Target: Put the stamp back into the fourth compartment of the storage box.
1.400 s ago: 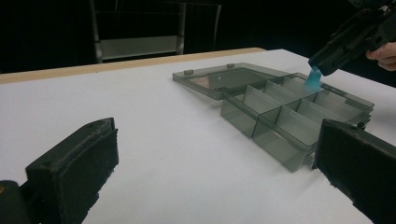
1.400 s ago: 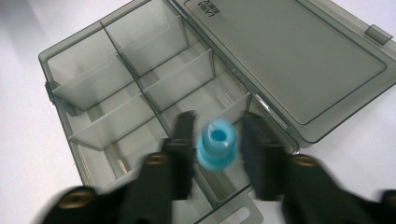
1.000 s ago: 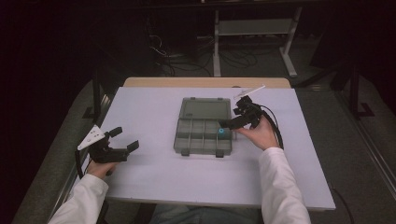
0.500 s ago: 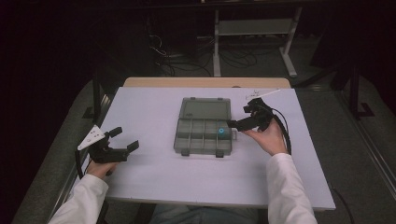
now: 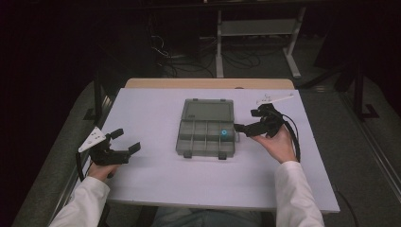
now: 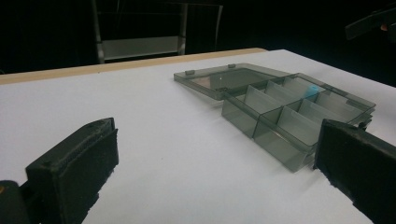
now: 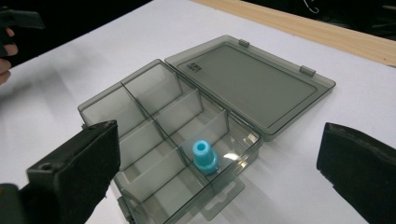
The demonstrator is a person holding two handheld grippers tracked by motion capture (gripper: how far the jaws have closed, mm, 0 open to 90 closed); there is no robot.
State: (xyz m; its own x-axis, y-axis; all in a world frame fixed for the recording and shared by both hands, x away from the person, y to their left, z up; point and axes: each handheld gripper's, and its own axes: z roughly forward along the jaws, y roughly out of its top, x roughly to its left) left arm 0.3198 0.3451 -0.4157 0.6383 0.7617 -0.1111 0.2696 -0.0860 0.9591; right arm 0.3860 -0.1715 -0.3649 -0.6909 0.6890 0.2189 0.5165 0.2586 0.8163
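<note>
A smoky grey compartment box (image 5: 198,142) lies mid-table with its lid (image 5: 208,109) folded flat on the far side. A small blue plastic piece (image 5: 225,134) stands in the near right compartment, also seen as the blue piece (image 7: 204,156) and the blue piece (image 6: 312,89). My right gripper (image 5: 244,121) hovers just right of the box, open and empty, and its jaws frame the box (image 7: 140,107) and the lid (image 7: 252,84). My left gripper (image 5: 126,140) is open and empty near the table's left edge, pointing at the box (image 6: 289,112).
The white table top (image 5: 156,189) has a wooden strip (image 5: 208,83) along its far edge. A metal stand (image 5: 257,28) and cables sit on the dark floor behind. The other gripper (image 6: 373,21) shows far off at the top right.
My right gripper has drawn back to the right, away from the box, with nothing in it. The left gripper and the blue piece have not moved.
</note>
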